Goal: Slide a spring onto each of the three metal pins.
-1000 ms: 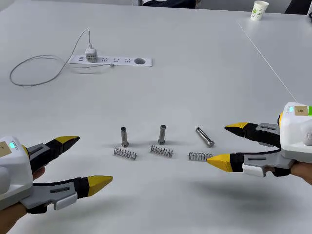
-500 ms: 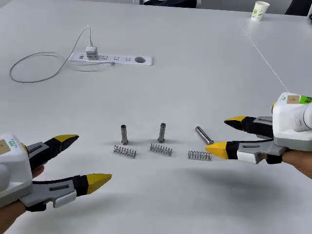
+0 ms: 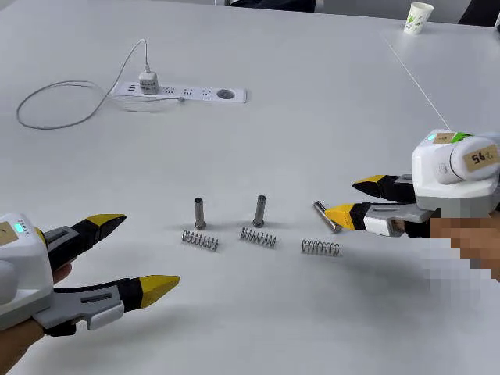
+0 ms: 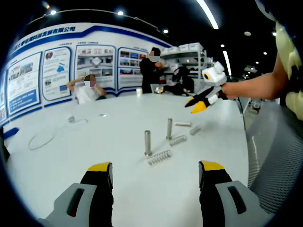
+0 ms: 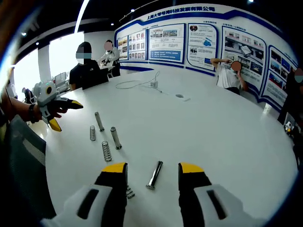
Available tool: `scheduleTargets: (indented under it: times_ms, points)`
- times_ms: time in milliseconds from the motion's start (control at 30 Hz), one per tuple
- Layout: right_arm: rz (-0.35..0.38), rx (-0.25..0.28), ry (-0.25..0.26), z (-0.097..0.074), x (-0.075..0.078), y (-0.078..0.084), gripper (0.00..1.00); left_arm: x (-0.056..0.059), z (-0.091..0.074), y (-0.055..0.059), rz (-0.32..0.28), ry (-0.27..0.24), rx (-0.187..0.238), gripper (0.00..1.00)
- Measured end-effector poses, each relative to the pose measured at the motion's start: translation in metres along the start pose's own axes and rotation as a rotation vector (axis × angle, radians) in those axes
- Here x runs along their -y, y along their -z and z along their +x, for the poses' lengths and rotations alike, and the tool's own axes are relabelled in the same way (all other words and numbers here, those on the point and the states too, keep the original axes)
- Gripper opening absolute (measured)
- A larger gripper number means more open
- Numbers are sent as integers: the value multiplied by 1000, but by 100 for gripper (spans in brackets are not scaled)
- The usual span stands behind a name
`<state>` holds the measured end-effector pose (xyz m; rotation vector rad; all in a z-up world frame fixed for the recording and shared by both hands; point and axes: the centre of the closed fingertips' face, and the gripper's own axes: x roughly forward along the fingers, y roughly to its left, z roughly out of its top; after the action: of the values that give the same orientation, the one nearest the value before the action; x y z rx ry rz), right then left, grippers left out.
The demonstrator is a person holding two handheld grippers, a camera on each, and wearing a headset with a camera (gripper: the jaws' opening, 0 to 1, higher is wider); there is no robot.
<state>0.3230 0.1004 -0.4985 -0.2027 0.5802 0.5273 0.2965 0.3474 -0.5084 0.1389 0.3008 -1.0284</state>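
Two metal pins [image 3: 200, 212] [image 3: 259, 211] stand upright on the grey table. A third pin [image 3: 327, 217] lies on its side to their right. Three springs [image 3: 200, 240] [image 3: 258, 237] [image 3: 321, 248] lie in a row just in front of the pins. My right gripper [image 3: 345, 201] is open, its yellow tips right beside the lying pin. In the right gripper view that pin [image 5: 154, 174] lies between the open jaws, with a spring [image 5: 129, 191] by the left jaw. My left gripper [image 3: 144, 251] hangs open and empty at the near left, well short of the left spring [image 4: 159, 157].
A white power strip [image 3: 178, 94] with a plugged charger and a looping cable [image 3: 55, 109] lies at the far left. A paper cup [image 3: 416, 16] stands at the far right. People sit beyond the table in the gripper views.
My right gripper has moved away from the right spring, farther along the table to the lying pin's end. The left gripper has stayed put.
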Motion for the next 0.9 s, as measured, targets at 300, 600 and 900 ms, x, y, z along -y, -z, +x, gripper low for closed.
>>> scheduleTargets:
  times_ms: [300,600,900]
  points:
    - [1,-55,50,11,9,6,37,1,1,2,0,2,-4,75]
    - [0,-107,73,22,13,11,31,1,0,4,0,4,-12,75]
    - [3,-142,69,33,10,13,28,1,1,2,2,10,-12,75]
